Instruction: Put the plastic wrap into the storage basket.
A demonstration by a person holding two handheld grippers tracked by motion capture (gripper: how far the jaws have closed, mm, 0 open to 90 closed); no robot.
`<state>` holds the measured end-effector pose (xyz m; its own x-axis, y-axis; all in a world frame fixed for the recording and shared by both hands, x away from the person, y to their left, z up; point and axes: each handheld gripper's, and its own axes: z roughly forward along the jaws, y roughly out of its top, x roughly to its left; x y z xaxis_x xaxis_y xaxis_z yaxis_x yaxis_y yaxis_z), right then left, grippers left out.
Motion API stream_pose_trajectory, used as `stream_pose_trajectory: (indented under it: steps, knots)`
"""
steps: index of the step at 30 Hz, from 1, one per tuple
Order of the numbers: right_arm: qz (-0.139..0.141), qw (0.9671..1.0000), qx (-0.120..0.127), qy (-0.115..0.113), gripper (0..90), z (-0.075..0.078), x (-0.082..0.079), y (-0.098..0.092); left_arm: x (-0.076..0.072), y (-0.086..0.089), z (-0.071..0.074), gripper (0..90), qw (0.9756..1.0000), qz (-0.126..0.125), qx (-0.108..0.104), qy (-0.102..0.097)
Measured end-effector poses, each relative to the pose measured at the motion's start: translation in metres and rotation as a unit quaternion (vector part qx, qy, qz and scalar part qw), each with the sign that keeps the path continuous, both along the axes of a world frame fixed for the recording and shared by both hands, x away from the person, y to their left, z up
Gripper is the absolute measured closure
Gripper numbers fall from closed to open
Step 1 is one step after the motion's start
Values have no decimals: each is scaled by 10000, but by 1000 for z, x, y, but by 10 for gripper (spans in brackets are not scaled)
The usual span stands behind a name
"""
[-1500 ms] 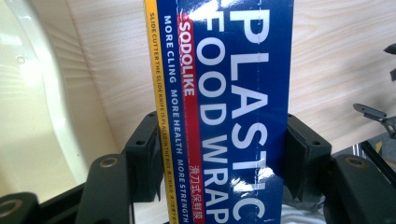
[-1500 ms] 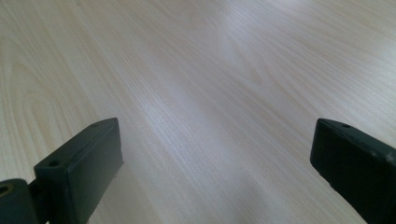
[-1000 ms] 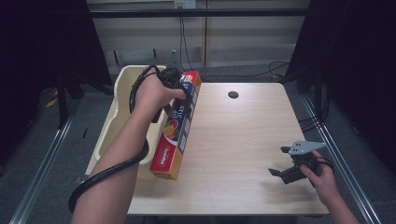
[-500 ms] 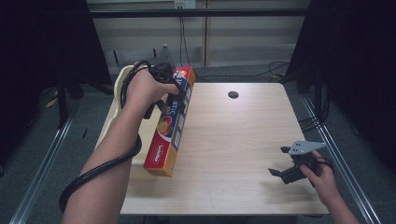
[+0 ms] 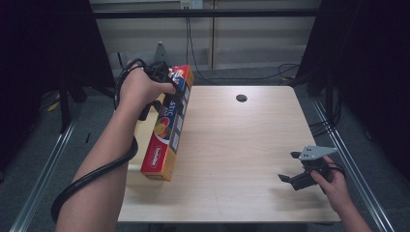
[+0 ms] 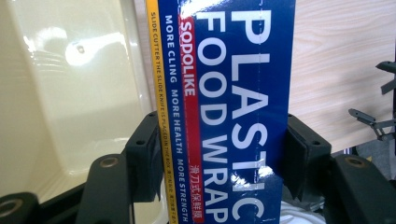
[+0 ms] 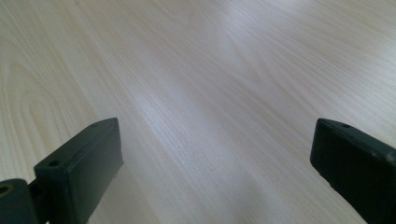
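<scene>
Light wooden table point(image 5: 232, 145) under everything, small dark hole point(image 5: 241, 98) near far edge, likely a cable pass-through. Cream plastic bin point(image 6: 70, 93) just off table's left side, right beside box, probably where box belongs or comes from; cannot tell which. Long blue-and-orange plastic wrap box point(image 5: 168, 126) along left table edge, far end raised in grip, near end low by table edge, so tilted; whether near end touches wood cannot tell. Held near far end across narrow width, since only that width fits between jaws. Left gripper point(image 5: 167, 92) clamped on box, pads point(image 6: 144, 158) pressing both long sides, label reading up between them. Left hand point(image 5: 140, 89) wrapped over gripper body, cable looping down forearm. Right gripper point(image 5: 291, 170) low over near right corner of table, well apart from box, jaws spread wide with bare wood between, nothing held, seemingly parked out of the way while left does the carrying.
</scene>
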<state>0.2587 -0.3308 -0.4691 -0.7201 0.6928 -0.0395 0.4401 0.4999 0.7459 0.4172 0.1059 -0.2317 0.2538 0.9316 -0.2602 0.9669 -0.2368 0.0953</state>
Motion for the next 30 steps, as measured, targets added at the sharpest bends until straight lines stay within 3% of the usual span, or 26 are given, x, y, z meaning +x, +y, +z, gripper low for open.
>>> stream_pose_trajectory:
  steps: [10, 30]
  knots:
    - [1, 10000, -15, -13, 20, 0, 0, 1, 1, 11, 3, 406, 10000, 29, 40, 21]
    - [6, 10000, -33, -38, 20, -1, 1, 3, -2, 39, 6, 406, 9992, 351, 163, -97]
